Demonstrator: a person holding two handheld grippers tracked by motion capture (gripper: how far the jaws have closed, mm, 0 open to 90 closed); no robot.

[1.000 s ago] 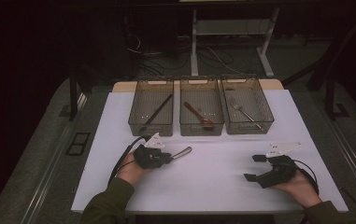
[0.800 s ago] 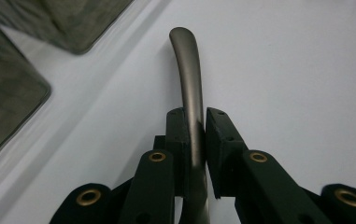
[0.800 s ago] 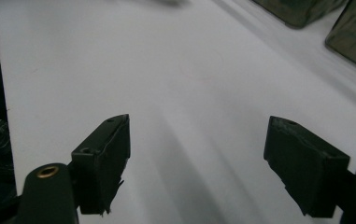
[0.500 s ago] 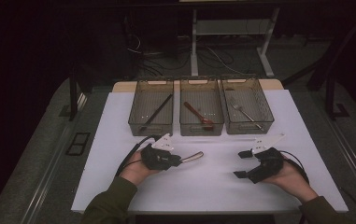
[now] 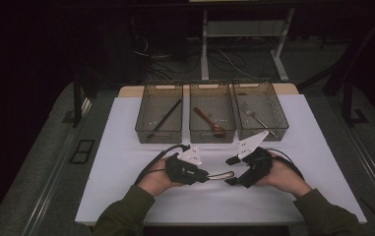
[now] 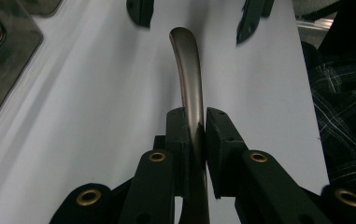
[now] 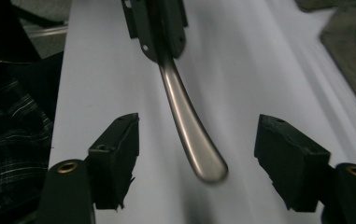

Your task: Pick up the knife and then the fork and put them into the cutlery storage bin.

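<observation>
Both grippers have drawn together since a second ago. The left gripper (image 5: pixel 202 175), jaws clamped on a metal handle (image 6: pixel 188 77), points it toward 3 o'clock, between the wide-apart jaws of the right gripper (image 5: pixel 230 170).

Olive-green long sleeves (image 5: pixel 126 209) on both forearms. Black two-jaw left gripper (image 5: pixel 205 174) and right gripper (image 5: pixel 230 170), each with white three-cornered plate (image 5: pixel 191 155), black cable (image 5: pixel 150 164). Brass-coloured eyelets (image 6: pixel 157 157) on jaw arms.

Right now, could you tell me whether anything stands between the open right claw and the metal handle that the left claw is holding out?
Nothing visible does. The metal handle, clamped in the left claw, points into the gap of the open right claw.
</observation>
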